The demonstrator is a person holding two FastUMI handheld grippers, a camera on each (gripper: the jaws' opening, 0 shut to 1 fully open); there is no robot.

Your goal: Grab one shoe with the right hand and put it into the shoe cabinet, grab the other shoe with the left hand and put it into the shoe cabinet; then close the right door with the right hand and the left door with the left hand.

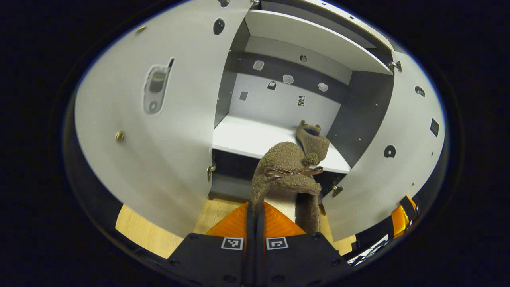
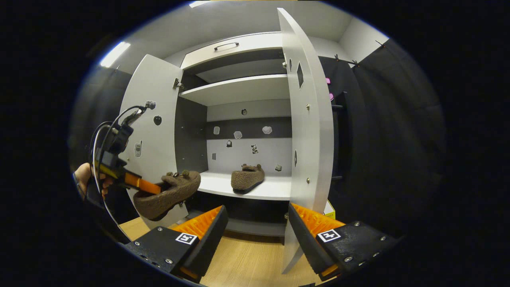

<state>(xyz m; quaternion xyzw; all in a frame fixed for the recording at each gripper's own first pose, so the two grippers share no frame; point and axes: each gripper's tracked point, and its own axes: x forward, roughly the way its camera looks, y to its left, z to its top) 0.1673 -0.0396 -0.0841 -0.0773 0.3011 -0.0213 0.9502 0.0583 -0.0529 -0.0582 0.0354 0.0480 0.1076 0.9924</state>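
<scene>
Wooden floor (image 2: pixel 247 259) (pale) fronts the open grey cabinet (image 2: pixel 239 89).

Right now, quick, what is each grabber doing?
Left gripper: shut on the fuzzy brown slipper with a ribbon bow, held in front of the white shoe cabinet.
Right gripper: open, holding nothing.

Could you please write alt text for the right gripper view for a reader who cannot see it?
A brown fuzzy slipper is carried in the left hand-held gripper toward an open shoe cabinet, where a matching slipper already sits on the shelf. Both cabinet doors stand open, and the right hand-held gripper is open and empty in the foreground.
</scene>
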